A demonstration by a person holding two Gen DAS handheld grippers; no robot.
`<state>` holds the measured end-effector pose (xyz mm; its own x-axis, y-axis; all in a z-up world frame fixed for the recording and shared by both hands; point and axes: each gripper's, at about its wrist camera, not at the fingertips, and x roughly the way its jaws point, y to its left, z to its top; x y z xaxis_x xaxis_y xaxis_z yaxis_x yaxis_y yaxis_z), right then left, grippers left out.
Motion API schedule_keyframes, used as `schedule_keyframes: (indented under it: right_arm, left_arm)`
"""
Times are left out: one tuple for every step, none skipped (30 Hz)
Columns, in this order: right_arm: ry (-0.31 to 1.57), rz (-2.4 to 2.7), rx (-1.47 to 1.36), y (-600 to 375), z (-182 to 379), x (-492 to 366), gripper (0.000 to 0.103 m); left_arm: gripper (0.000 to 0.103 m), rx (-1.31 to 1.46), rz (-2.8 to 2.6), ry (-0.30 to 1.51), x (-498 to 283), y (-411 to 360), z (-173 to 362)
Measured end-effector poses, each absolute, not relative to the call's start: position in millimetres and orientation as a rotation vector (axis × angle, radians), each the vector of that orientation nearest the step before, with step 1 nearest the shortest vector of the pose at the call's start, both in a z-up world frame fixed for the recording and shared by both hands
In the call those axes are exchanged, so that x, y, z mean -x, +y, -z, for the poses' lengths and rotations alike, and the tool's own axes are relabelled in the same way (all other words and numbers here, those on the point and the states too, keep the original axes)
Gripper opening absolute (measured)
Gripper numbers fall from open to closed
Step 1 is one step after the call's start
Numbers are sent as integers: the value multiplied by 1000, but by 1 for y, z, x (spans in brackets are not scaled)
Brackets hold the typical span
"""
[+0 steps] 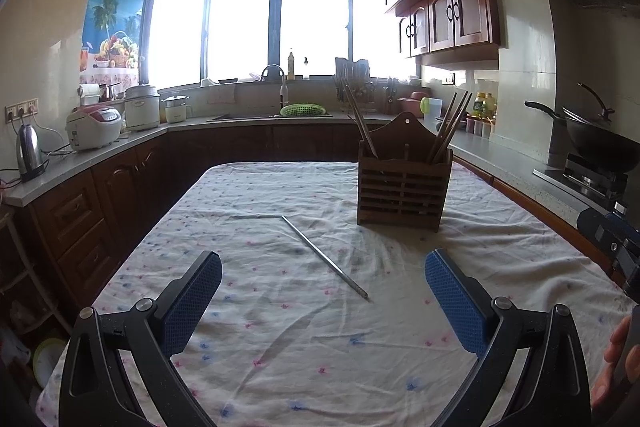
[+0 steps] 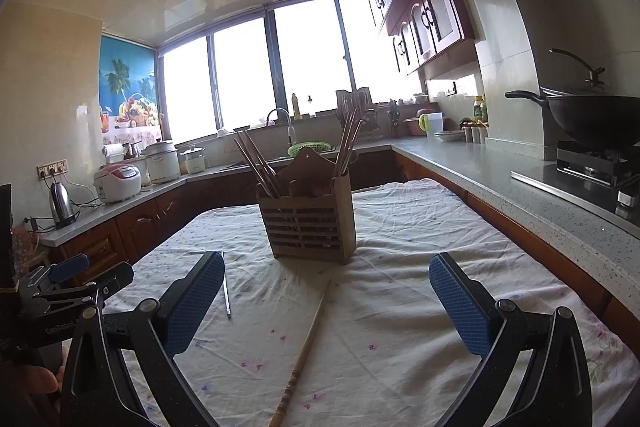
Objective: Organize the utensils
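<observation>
A slatted wooden utensil holder (image 1: 402, 187) stands upright on the cloth-covered table (image 1: 260, 327), with several chopsticks in its left and right compartments; it also shows in the right wrist view (image 2: 310, 223). A metal chopstick (image 1: 325, 258) lies loose on the cloth ahead of my left gripper (image 1: 323, 301), which is open and empty. The same metal chopstick (image 2: 226, 285) lies beside my right gripper's left finger. A wooden chopstick (image 2: 306, 351) lies between the fingers of my right gripper (image 2: 326, 305), which is open and empty above it.
Kitchen counters (image 2: 500, 183) wrap around the table's left, far and right sides. A wok (image 2: 592, 119) sits on the stove at the right. A kettle (image 1: 29, 153) and rice cookers (image 1: 94, 127) stand on the left counter. The left gripper's body (image 2: 60, 291) shows at the right wrist view's left edge.
</observation>
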<state>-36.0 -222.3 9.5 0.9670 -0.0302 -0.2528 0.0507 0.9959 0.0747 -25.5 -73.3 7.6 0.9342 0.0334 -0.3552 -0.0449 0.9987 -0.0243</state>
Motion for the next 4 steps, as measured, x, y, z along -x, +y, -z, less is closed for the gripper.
schedule_keyframes:
  right_arm:
    - [258,41,-83,-223,-10,35,103]
    - [263,41,-85,-224,-10,34,103]
    - [267,40,-87,-224,-10,33,103]
    - [271,38,-90,-225,-10,32,103]
  left_arm:
    - [102,33,-39,362,25,-73,-8]
    - [102,34,-38,363,25,-73,-8]
    - [102,37,-35,364,24,-73,-8]
    - [102,41,-32,368,23,-74,-7]
